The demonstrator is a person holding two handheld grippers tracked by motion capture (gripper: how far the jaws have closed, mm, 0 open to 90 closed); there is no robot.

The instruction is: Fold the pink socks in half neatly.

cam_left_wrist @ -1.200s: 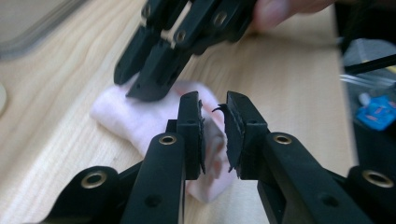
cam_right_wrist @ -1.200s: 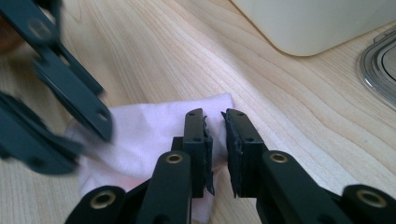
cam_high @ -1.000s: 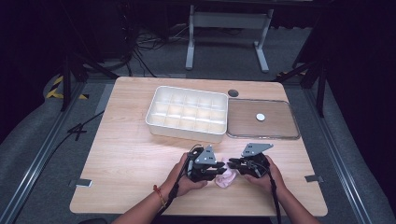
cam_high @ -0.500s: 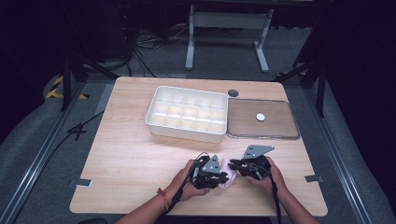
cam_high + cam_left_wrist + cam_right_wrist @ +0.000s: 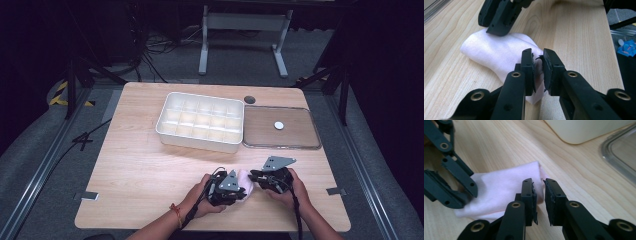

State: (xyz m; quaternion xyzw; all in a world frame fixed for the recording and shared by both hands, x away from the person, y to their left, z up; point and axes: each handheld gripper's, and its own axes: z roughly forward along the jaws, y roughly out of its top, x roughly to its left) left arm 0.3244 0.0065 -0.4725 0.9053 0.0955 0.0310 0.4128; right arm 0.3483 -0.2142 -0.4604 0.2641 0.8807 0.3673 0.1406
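Observation:
A small pale pink folded cloth (image 5: 245,179) lies on the wooden table near its front edge, between my two grippers. My left gripper (image 5: 538,56) has its jaws drawn close on a raised fold at the cloth's (image 5: 496,52) near end. My right gripper (image 5: 539,185) meets the cloth (image 5: 506,187) from the other side, its jaws pinched narrowly on that edge. In the high view the left gripper (image 5: 242,191) and right gripper (image 5: 253,176) sit tip to tip over the cloth, each held by a hand.
A white compartment tray (image 5: 165,131) stands at the middle back of the table. Beside it on the right lies a clear flat lid (image 5: 300,142) with a small white disc (image 5: 278,125) on it. A dark round hole (image 5: 249,99) is behind them.
My left gripper has slid right onto the cloth and closed in toward the right gripper. The right gripper has barely shifted.

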